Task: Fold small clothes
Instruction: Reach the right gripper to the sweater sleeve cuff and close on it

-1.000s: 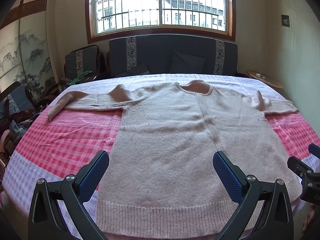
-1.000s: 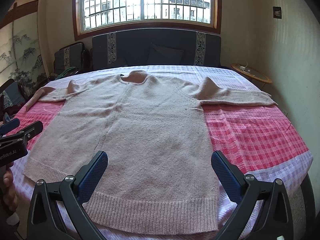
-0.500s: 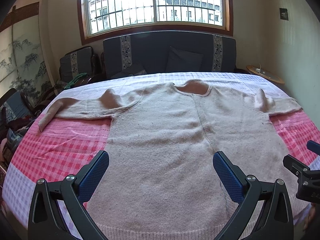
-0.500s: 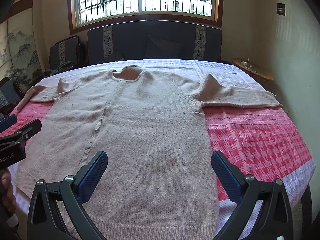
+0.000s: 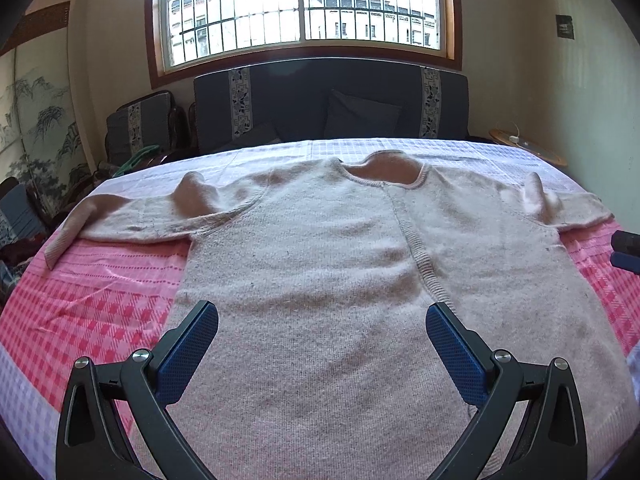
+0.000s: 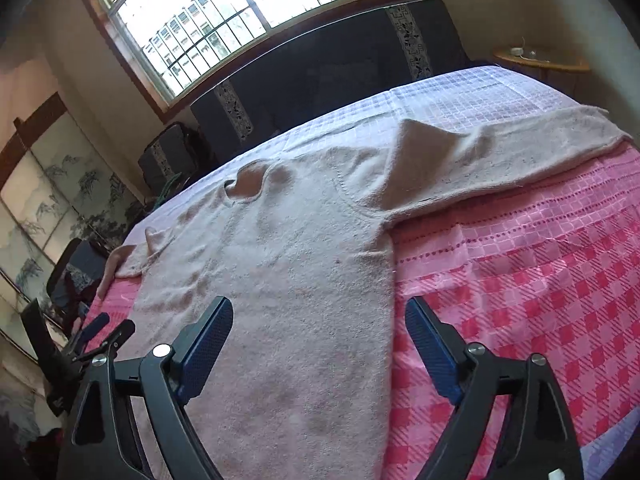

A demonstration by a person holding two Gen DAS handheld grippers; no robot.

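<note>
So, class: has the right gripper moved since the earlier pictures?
Yes. The right gripper, its jaws just closing on nothing, has swung toward the sweater's right side edge and rolled: the window now looks tilted.

Right gripper (image 6: 318, 328) rolled, shifted toward sweater's (image 6: 280, 280) side edge, jaws just narrowing, nothing gripped

The pale pink knitted sweater (image 5: 320, 280) runs off the bottom edge of the left wrist view, its hem unseen behind the left tongs (image 5: 322, 336). In the right wrist view the sweater's far cuff passes behind the dark tongs (image 6: 102, 332) at the left edge.
</note>
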